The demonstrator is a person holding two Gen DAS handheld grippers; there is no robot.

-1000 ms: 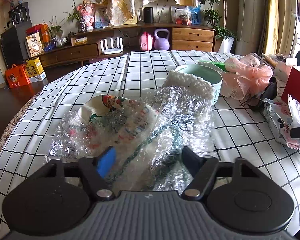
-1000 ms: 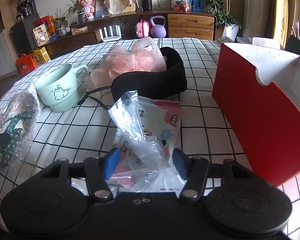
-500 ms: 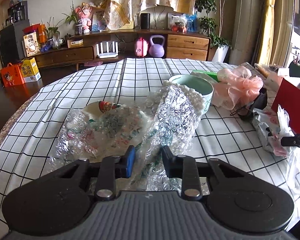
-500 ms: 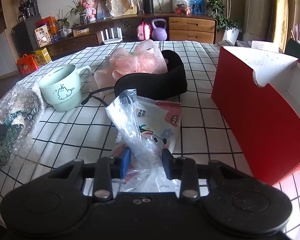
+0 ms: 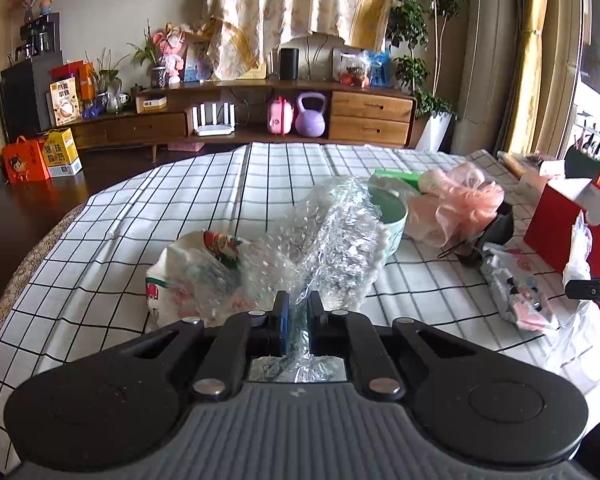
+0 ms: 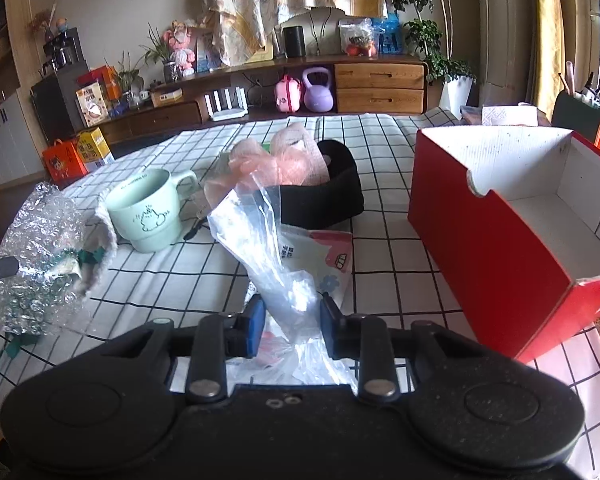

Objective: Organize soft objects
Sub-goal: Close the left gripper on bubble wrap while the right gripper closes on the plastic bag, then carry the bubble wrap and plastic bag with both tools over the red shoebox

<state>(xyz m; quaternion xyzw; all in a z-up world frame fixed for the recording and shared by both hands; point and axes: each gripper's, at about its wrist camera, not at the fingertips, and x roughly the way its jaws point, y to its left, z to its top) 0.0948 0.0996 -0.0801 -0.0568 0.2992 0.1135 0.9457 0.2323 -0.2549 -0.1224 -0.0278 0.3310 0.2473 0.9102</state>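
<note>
Lifting cleanly means both closing grippers, left (image 5: 296,312) pinching bubble wrap (image 5: 332,236), right (image 6: 292,320) pinching bag (image 6: 268,240), rise together toward the box (image 6: 496,248).

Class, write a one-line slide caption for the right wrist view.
Right gripper closing on a clear plastic bag, beside an open red box on the checked tablecloth.

Both wrist views sit low and near the table (image 5: 112,240), tilted down, facing the far sideboard (image 6: 380,80). They share the mug (image 6: 148,216), left view from farther left.
</note>
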